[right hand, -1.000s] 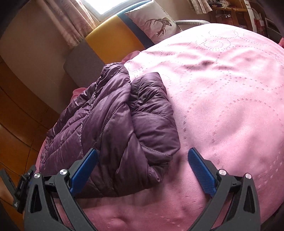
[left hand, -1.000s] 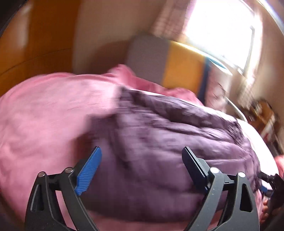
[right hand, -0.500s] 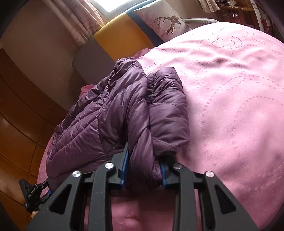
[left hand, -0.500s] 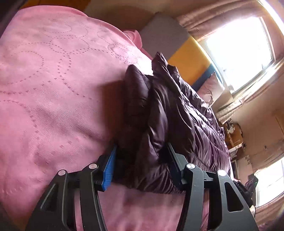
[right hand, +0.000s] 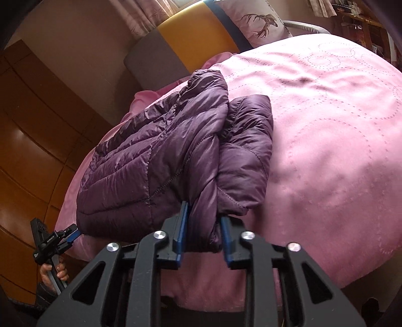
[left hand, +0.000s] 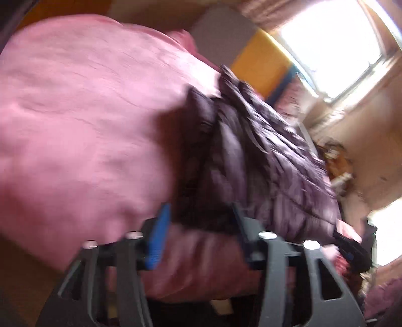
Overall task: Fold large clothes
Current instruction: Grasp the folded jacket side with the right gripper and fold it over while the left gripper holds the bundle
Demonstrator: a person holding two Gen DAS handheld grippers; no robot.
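A dark purple quilted puffer jacket lies bunched on a pink bed cover; it also shows, blurred, in the left wrist view. My right gripper is shut on the jacket's near edge, with fabric pinched between its blue pads. My left gripper is closed on the jacket's other near corner, at the bed's front edge. The left gripper also shows in the right wrist view, at the jacket's left corner.
A grey, yellow and blue headboard and a deer-print pillow stand at the bed's far end. Wooden wardrobe panels are on the left. A bright window and cluttered shelves lie beyond.
Both grippers were open above the jacket, then came down and closed on its near edge. The left one has since pulled back with the jacket edge; its view is now blurred.
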